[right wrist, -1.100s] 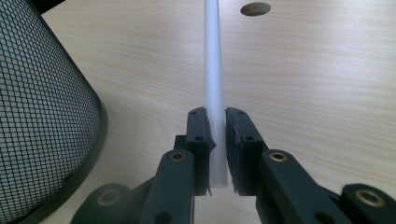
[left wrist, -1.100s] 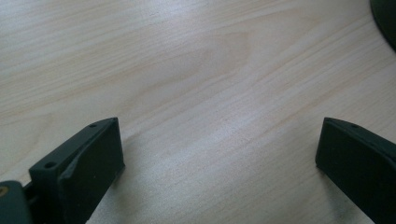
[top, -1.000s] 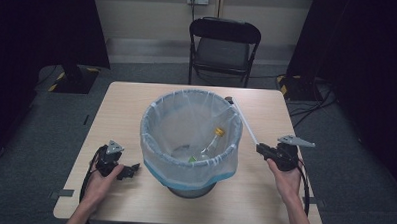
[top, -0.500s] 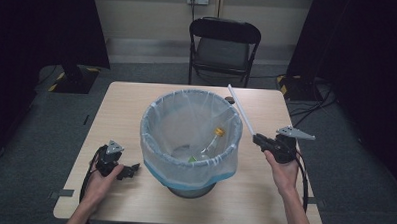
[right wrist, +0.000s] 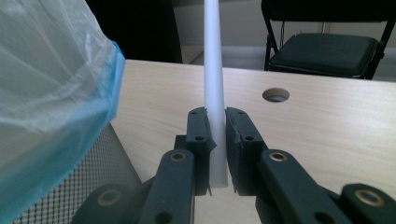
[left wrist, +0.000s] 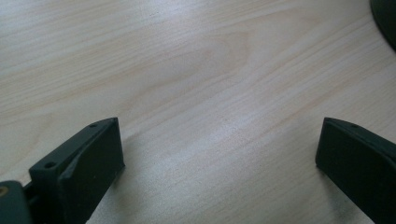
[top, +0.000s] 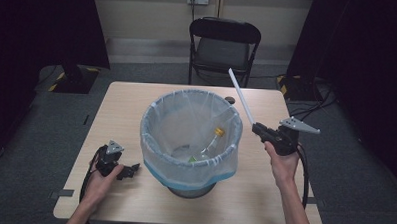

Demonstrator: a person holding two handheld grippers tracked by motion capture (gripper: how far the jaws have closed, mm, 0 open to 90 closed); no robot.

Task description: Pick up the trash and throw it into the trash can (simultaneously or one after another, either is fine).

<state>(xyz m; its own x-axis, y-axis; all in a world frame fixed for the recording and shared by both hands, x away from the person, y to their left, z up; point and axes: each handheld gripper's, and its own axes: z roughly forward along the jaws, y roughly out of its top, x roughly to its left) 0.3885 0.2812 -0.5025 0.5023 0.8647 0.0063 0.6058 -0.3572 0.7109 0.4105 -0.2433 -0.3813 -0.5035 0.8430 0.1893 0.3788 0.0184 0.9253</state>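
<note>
A long white tube was held by the right gripper, whose jaws were closed tight on its lower end. In the right gripper view the tube was seen clamped between the two black pads and rising straight away from them. In the high view it was seen slanting up toward 11 o'clock from the gripper, clear of the table, with its free end above the far right part of the tabletop, near the small round hole.

The tube was judged to be light and fairly stiff, since no sag was shown along its length. Its smooth, round surface was judged likely to be slippery, so a twist or slide in the pads could be expected if the grip were loosened. Because it was held at one end, the far tip would swing widely with any small turn of the wrist; a hold nearer the middle would give steadier control.

At 9 o'clock from the right gripper stood a mesh bin lined with a clear bag with a blue edge; a bottle lay inside it.

The left gripper was seen resting low on the table at 8 o'clock from the bin, its jaws wide apart with only bare wood between them.
</note>
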